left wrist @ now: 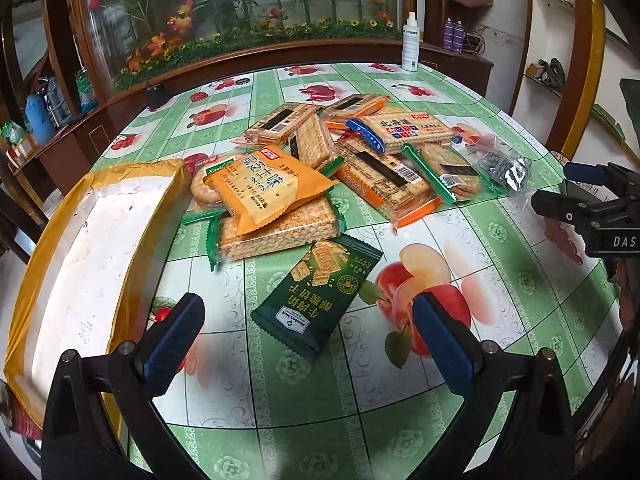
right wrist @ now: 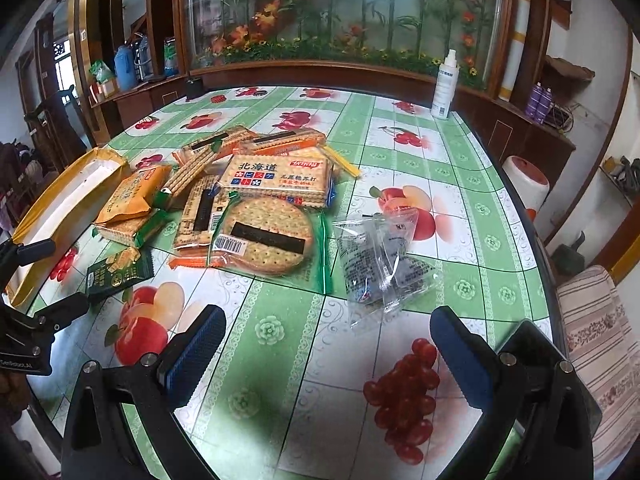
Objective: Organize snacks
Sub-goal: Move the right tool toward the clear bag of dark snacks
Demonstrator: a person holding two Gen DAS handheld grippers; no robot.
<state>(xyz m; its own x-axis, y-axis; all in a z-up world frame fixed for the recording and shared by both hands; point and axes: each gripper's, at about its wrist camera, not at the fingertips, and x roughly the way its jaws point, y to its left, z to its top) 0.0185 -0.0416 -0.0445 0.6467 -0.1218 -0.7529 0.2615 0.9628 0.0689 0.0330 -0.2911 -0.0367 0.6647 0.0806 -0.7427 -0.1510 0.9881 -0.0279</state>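
A pile of cracker packets lies mid-table. A dark green packet (left wrist: 318,288) (right wrist: 118,270) lies nearest, just ahead of my open, empty left gripper (left wrist: 308,340). An orange packet (left wrist: 268,190) (right wrist: 130,194) rests on a green-edged cracker pack (left wrist: 276,232). A blue-and-white packet (left wrist: 400,130) (right wrist: 278,178) tops the pile. A round-cracker pack (right wrist: 268,236) and a clear bag with dark contents (right wrist: 380,260) (left wrist: 502,168) lie ahead of my open, empty right gripper (right wrist: 326,350). A white box with yellow tape (left wrist: 80,264) (right wrist: 60,208) sits at the left.
The table (left wrist: 500,320) wears a green-and-white fruit-print cloth. A white spray bottle (left wrist: 410,42) (right wrist: 444,86) stands at the far edge. A wooden cabinet with a flower-painted glass panel (right wrist: 340,12) is behind. A striped cushion (right wrist: 600,360) lies off the table's right side.
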